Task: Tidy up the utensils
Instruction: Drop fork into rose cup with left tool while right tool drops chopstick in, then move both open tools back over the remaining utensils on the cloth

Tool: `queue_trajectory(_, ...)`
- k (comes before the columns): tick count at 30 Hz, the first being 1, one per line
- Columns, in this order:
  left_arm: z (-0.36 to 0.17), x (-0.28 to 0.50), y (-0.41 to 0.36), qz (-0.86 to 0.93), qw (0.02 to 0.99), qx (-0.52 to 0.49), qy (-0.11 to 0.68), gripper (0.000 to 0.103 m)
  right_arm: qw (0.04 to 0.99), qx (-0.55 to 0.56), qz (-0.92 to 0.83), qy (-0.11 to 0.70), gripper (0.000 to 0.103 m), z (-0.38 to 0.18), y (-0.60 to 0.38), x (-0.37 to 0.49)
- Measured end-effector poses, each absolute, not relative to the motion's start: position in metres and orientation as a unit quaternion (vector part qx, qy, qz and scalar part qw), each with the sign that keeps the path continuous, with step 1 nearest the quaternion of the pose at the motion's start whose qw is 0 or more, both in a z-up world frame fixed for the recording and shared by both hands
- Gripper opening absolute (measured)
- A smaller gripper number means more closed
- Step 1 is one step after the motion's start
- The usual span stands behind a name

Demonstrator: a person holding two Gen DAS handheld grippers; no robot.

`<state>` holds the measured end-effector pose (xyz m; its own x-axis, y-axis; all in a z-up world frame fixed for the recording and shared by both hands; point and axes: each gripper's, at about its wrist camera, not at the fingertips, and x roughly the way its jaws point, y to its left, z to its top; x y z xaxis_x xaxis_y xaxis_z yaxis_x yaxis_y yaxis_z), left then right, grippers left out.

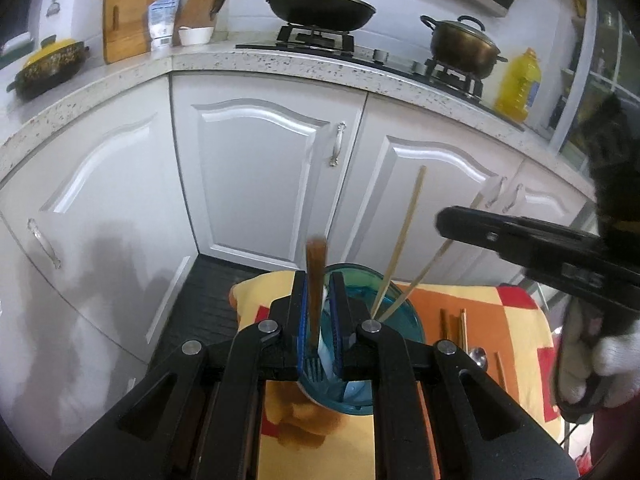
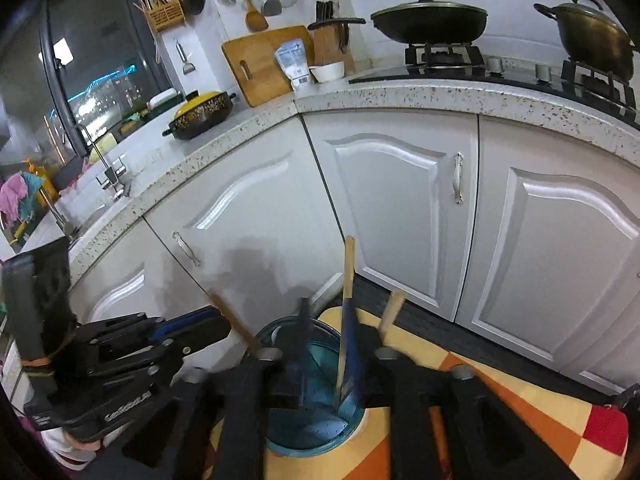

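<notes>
A teal glass cup [image 1: 400, 316] stands on a checked cloth [image 1: 500, 320]; it also shows in the right wrist view [image 2: 316, 432]. My left gripper [image 1: 320, 308] is shut on a wooden-handled fork [image 1: 316, 280], tines down inside the cup. Two chopsticks [image 1: 404, 240] lean in the cup. My right gripper [image 2: 326, 344] hangs over the cup, jaws a little apart around one chopstick [image 2: 347, 280]; whether it grips is unclear. It also shows in the left wrist view [image 1: 440, 220].
More chopsticks [image 1: 452, 328] and a spoon [image 1: 478, 356] lie on the cloth right of the cup. White cabinet doors [image 1: 260, 180] stand behind, under a counter [image 1: 280, 60] with pans and a stove [image 1: 316, 38].
</notes>
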<state>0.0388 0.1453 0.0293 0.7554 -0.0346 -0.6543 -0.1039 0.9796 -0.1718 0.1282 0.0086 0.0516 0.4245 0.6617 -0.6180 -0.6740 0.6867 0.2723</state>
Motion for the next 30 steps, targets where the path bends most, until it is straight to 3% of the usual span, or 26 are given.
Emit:
queue_trajectory(5,0.033,0.033,0.143,0.023,0.934,-0.095,0.343,0.030,0.843,0.009,0.408,0.351,0.040,0.060,-0.008,0.112)
queue_trajectory(9,0.034,0.028,0.137,0.027,0.934,-0.088,0.345,0.033,0.845,0.014,0.403,0.351,0.040,0.060,-0.020,0.102)
queue_trajectory(20,0.040,0.010,0.106,0.039,0.940,-0.057,0.334,0.055,0.863,-0.006,0.354,0.362,0.041,0.043,-0.060,0.074)
queue_trajectory(30,0.033,0.004,0.056,-0.015,0.937,-0.039,0.346,0.060,0.869,-0.004,0.306,0.388,0.044,0.012,-0.122,0.058)
